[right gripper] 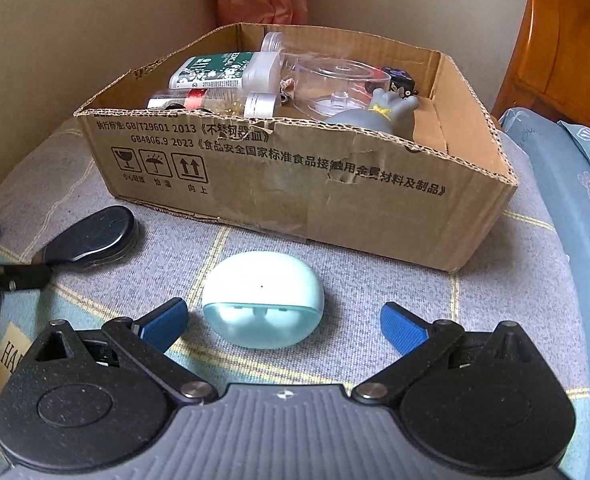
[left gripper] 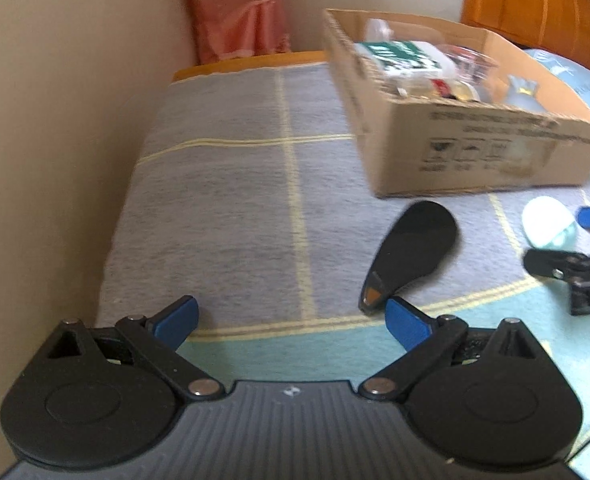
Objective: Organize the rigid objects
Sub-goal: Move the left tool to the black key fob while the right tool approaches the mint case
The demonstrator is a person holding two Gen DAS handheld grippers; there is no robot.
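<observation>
A grey blanket (right gripper: 375, 292) w/ yellow lines is seen by a beige wall (left gripper: 55, 100). A pale blue earbud case (right gripper: 263, 300), round & smooth, is set near the cardboard box (right gripper: 335, 196). Right gripper (right gripper: 283, 322) & left gripper (left gripper: 291, 320) are held wide apart, nothing gripped.

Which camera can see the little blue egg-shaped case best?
The right wrist view. The earbud case sits sharp and whole, just ahead of the open right gripper. In the left wrist view the case is small, blurry, near the right edge, partly behind a blue finger.
</observation>
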